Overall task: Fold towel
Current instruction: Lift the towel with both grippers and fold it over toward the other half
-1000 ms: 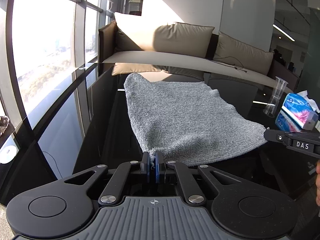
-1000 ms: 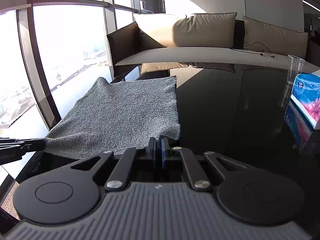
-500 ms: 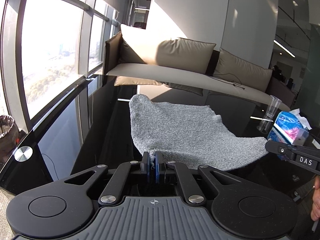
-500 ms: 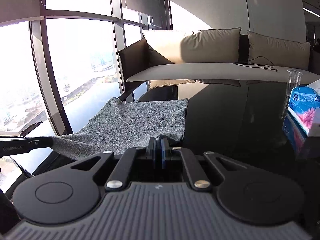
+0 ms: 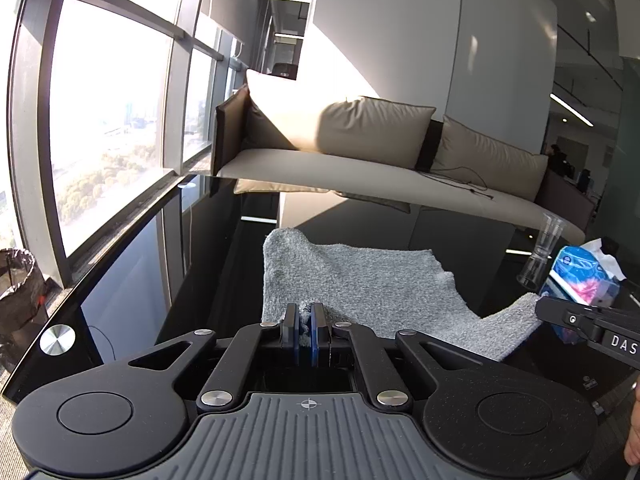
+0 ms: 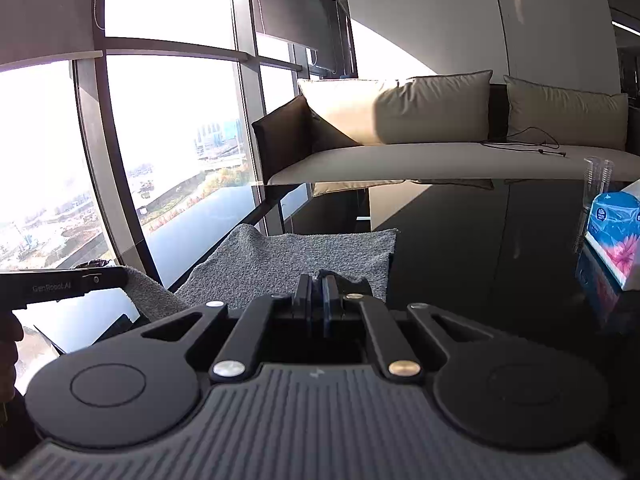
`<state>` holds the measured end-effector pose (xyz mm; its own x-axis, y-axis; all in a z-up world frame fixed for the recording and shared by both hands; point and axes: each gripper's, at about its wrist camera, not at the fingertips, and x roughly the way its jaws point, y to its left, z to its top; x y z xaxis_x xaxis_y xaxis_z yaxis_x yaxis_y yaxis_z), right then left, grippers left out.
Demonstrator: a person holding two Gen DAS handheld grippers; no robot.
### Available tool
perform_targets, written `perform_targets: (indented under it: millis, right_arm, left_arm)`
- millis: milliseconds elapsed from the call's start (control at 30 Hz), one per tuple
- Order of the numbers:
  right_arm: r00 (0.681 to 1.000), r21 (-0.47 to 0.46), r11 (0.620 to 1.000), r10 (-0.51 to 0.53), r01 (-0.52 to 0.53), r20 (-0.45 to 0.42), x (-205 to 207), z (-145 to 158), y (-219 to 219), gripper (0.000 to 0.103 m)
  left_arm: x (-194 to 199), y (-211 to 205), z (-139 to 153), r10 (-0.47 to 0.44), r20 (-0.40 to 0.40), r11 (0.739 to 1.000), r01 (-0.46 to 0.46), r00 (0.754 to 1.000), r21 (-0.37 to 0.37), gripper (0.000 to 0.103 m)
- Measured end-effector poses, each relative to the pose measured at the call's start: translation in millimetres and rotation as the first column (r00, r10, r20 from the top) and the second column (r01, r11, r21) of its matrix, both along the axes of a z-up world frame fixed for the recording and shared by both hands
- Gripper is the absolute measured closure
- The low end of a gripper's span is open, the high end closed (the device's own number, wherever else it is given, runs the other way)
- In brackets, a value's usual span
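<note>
We stand at a glossy black table (image 5: 224, 248) before a beige sofa (image 5: 360, 168) and tall windows. On the table lies the grey towel (image 5: 360, 280), far edge resting flat, near edge raised and sagging between our tools. Our left gripper (image 5: 306, 322) pinches one near corner, jaws closed on cloth; our right gripper (image 6: 316, 292) clamps the other, likely so both corners carry forward evenly for the fold.
</note>
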<state>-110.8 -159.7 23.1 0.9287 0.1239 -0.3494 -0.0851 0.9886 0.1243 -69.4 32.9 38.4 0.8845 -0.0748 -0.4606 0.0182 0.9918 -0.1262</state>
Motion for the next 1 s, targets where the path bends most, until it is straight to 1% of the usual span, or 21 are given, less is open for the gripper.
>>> perform_targets:
  millis: [67, 200, 733, 1000]
  right_arm:
    - [1.0, 0.009, 1.0, -0.006, 0.006, 0.007, 10.2, 1.3, -3.4, 0.098]
    - [1.0, 0.061, 0.998, -0.015, 0.014, 0.012, 36.3, 0.7, -13.8, 0.098]
    - [0.999, 0.08, 0.996, -0.049, 0.049, -0.001, 124.4, -10.2, -32.7, 0.098]
    - [0.999, 0.071, 0.996, -0.045, 0.045, -0.001, 155.2, -12.2, -36.5, 0.098]
  left_arm:
    - [6.7, 1.3, 0.5, 0.007, -0.001, 1.0, -0.007, 1.0, -0.009, 0.098]
    - [29.0, 5.0, 0.5, 0.018, -0.005, 1.0, -0.018, 1.0, -0.024, 0.098]
    - [100.5, -2.2, -3.8, 0.01, -0.003, 1.0, -0.01, 1.0, -0.008, 0.098]
    - [133.4, -7.2, -6.2, 0.002, -0.003, 1.0, -0.002, 1.0, 0.002, 0.098]
